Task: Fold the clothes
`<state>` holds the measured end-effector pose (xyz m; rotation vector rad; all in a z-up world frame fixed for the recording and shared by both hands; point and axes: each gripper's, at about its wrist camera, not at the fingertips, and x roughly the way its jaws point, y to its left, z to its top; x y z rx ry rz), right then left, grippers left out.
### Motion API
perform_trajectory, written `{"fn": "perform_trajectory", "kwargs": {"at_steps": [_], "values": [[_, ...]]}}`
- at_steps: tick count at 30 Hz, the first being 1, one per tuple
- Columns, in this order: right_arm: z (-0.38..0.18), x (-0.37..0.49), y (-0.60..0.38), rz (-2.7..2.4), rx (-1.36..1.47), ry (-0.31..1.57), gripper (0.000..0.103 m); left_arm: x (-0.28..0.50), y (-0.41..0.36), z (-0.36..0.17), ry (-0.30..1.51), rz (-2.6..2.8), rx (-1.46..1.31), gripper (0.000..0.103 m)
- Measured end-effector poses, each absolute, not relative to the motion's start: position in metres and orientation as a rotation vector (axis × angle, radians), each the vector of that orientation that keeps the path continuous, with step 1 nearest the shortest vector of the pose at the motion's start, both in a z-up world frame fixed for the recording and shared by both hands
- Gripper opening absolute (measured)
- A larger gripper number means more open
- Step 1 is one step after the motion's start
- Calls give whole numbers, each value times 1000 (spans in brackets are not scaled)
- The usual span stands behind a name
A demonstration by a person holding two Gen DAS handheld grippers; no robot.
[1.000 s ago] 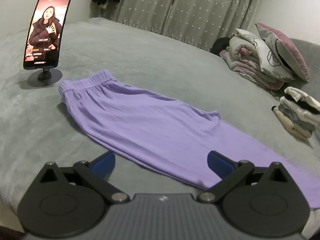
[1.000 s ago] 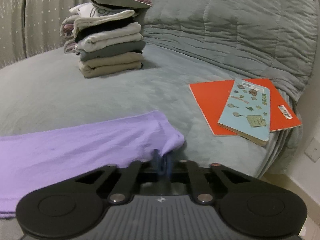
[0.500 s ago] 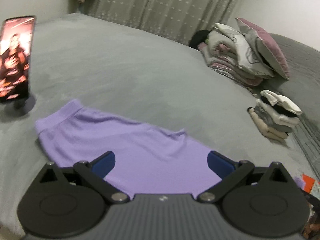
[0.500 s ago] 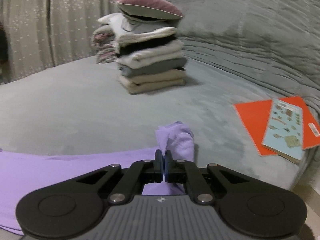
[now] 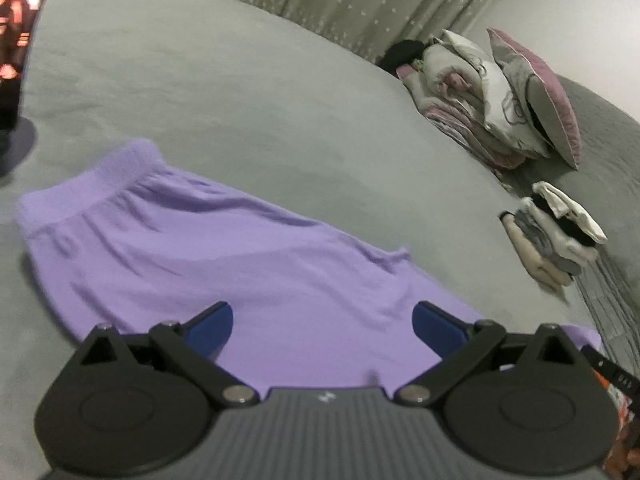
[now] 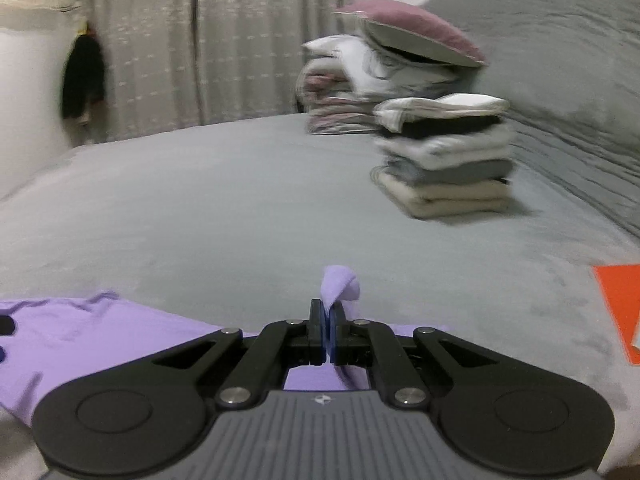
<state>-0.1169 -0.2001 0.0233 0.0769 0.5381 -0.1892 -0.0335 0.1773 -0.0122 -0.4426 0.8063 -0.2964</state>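
Purple trousers (image 5: 208, 248) lie flat on the grey bed (image 5: 248, 92), waistband at the left. My left gripper (image 5: 322, 326) hovers open over their middle part, its blue pads (image 5: 212, 326) wide apart and holding nothing. In the right wrist view my right gripper (image 6: 327, 320) is shut on the hem end of the purple trousers (image 6: 340, 286), which sticks up in a small fold between the pads. The rest of the cloth (image 6: 80, 332) trails to the left below it.
A stack of folded clothes (image 6: 448, 160) stands on the bed at the right, with pillows and bedding (image 6: 384, 64) behind it. An orange book (image 6: 620, 312) lies at the right edge. A phone on a stand (image 5: 16, 60) is at the far left. Curtains (image 6: 200, 40) hang behind.
My right gripper has lifted the trouser hem and carried it leftward, the books sliding out of view. My left gripper has swung over the trousers; the phone has slid to the left edge.
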Motion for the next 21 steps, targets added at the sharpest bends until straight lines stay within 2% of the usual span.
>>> {"fn": "perform_trajectory", "kwargs": {"at_steps": [10,15,16,21], "values": [[15,-72,-115,20,24,575,6,-52,241,-21,687,-322,-549,100],[9,-55,-72,112,2,593,6,-58,278,-16,638,-272,-650,96],[8,-53,-62,133,-4,593,6,-59,286,-16,632,-259,-669,94],[2,-43,-11,233,-36,587,6,-58,314,-16,618,-225,-738,68]]}}
